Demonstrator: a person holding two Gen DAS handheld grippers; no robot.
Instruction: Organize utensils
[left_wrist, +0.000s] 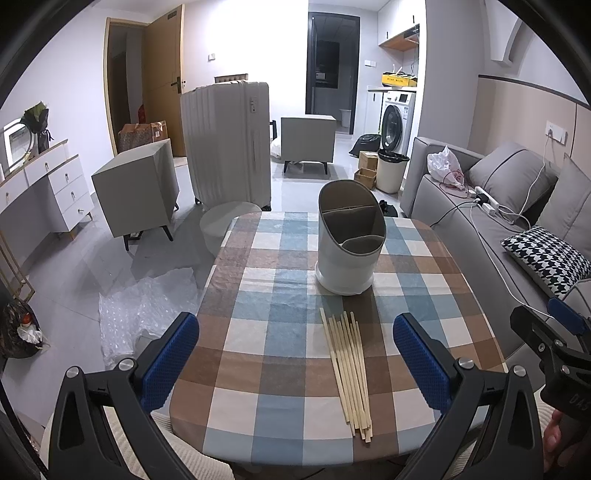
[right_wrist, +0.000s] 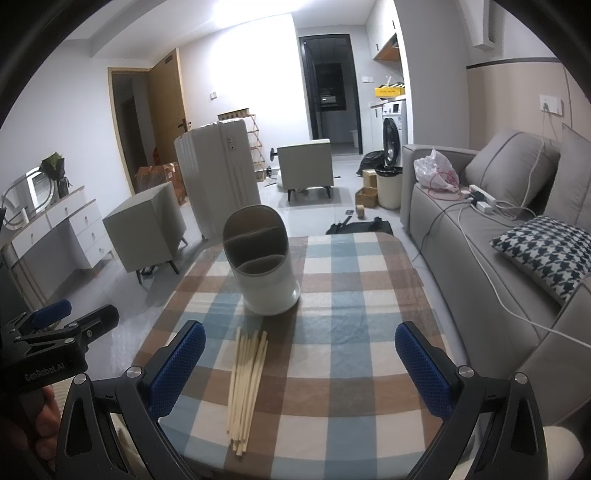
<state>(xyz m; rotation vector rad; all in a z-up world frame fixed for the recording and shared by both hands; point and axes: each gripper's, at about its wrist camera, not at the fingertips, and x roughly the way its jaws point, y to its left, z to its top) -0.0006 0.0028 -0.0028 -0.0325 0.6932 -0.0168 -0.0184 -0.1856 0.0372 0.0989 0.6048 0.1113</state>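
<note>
A bundle of several pale wooden chopsticks (left_wrist: 347, 373) (right_wrist: 246, 387) lies on the checked tablecloth near the table's front edge. Behind it stands a white utensil holder (left_wrist: 349, 242) (right_wrist: 260, 264) with grey inner compartments, all showing nothing inside. My left gripper (left_wrist: 295, 343) is open, its blue pads (left_wrist: 173, 354) wide apart, hovering above the table's front; the chopsticks lie between its fingers, lower down. My right gripper (right_wrist: 299, 350) is open too, with the chopsticks just inside its left pad (right_wrist: 181, 362). Each gripper shows at the other view's edge.
The table (left_wrist: 258, 295) (right_wrist: 351, 332) carries a blue, brown and white checked cloth. A grey sofa (right_wrist: 498, 229) with a houndstooth cushion (right_wrist: 546, 251) and cables runs along the right. A stool (left_wrist: 225, 225), suitcase (left_wrist: 227, 144), cabinets and bubble wrap (left_wrist: 147, 314) stand on the floor to the left.
</note>
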